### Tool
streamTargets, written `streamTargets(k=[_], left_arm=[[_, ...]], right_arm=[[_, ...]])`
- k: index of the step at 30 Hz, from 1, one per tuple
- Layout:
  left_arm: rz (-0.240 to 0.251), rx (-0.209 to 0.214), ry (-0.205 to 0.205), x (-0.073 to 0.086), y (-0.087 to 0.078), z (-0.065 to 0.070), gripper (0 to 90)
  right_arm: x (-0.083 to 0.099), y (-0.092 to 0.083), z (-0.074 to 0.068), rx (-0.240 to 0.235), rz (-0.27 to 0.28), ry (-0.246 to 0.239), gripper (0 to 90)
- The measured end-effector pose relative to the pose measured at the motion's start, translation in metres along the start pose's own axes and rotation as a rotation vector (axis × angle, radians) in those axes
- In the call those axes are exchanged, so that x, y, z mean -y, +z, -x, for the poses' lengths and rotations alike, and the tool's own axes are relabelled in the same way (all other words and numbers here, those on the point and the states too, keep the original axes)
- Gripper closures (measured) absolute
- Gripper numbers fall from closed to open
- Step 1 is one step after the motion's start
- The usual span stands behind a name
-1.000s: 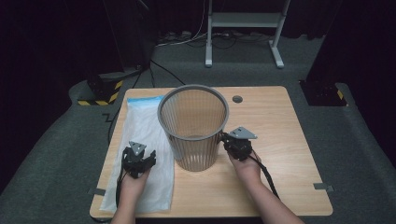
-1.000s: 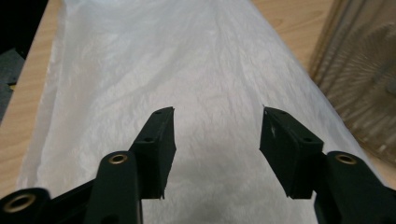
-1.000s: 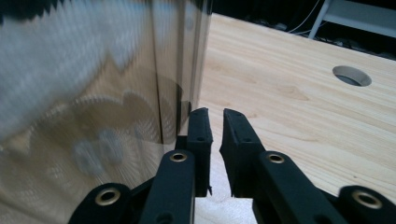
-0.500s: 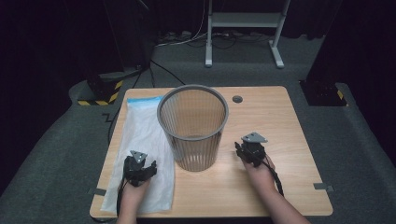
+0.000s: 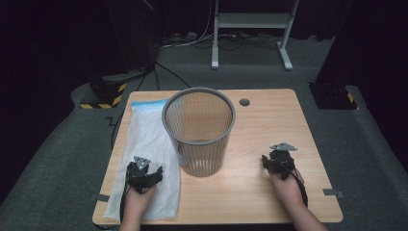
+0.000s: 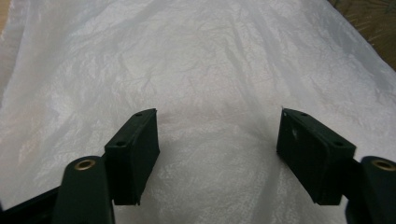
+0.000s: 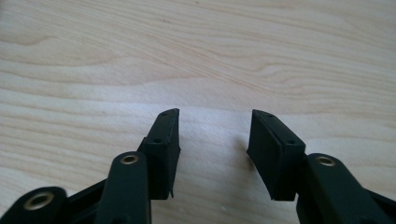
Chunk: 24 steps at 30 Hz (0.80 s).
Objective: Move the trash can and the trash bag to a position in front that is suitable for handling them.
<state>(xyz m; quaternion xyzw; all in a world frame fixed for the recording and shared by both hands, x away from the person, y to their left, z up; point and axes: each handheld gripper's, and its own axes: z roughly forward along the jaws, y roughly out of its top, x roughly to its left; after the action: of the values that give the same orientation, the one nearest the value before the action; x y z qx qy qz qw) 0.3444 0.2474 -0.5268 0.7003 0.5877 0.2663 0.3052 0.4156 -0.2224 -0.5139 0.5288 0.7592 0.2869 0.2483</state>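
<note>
A grey ribbed wastebasket [image 5: 199, 130] stands upright in the middle of the wooden table [image 5: 269, 125]. Left of it a translucent white plastic bag [image 5: 144, 144] with a blue far edge lies flat. My left gripper [image 5: 143, 177] sits low over the bag's near part; in the left gripper view its jaws [image 6: 217, 135] stand wide apart over the crinkled bag [image 6: 196, 60] with nothing between them, having just been opening. My right gripper [image 5: 278, 161] is over bare wood right of the basket; its jaws [image 7: 215, 135] have just been opening and are empty above the tabletop [image 7: 196, 56].
A round cable hole [image 5: 244, 102] lies in the table behind the basket. Dark grey carpet surrounds the table. A white metal stand [image 5: 250, 33] is on the floor at the back, and a black-and-yellow striped block [image 5: 103, 98] at the far left.
My right gripper has drawn away from the basket's side to the right and toward the near edge, its jaws spreading. My left gripper has sunk a little onto the bag and opened wider.
</note>
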Motion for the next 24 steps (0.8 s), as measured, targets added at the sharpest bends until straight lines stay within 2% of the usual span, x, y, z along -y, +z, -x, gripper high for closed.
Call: streamTargets(k=[2, 6, 8, 9, 10, 12, 24], left_arm=[[-0.003, 0.013, -0.004, 0.0, 0.0, -0.001, 26.0], [-0.006, 0.016, 0.002, 0.0, 0.001, -0.002, 24.7], [-0.006, 0.017, 0.002, -0.001, 0.001, -0.002, 24.0], [-0.007, 0.017, 0.002, -0.001, 0.001, -0.002, 23.3], [-0.007, 0.017, 0.002, -0.001, 0.002, -0.002, 23.3], [-0.008, 0.017, 0.001, -0.001, 0.002, -0.002, 22.8], [-0.014, 0.022, 0.01, -0.001, 0.002, -0.003, 20.7]], right_arm=[[-0.002, -0.001, 0.004, -0.001, -0.031, 0.011, 48.7], [-0.006, -0.004, 0.01, -0.026, -0.107, 0.066, 45.1], [-0.009, -0.004, 0.012, -0.022, -0.145, 0.059, 43.1], [-0.014, -0.004, 0.015, -0.017, -0.208, 0.076, 40.6], [-0.014, -0.004, 0.015, -0.017, -0.208, 0.076, 40.6], [-0.02, -0.003, 0.016, -0.015, -0.269, 0.081, 39.5], [-0.043, 0.005, 0.014, -0.012, -0.526, 0.099, 35.3]])
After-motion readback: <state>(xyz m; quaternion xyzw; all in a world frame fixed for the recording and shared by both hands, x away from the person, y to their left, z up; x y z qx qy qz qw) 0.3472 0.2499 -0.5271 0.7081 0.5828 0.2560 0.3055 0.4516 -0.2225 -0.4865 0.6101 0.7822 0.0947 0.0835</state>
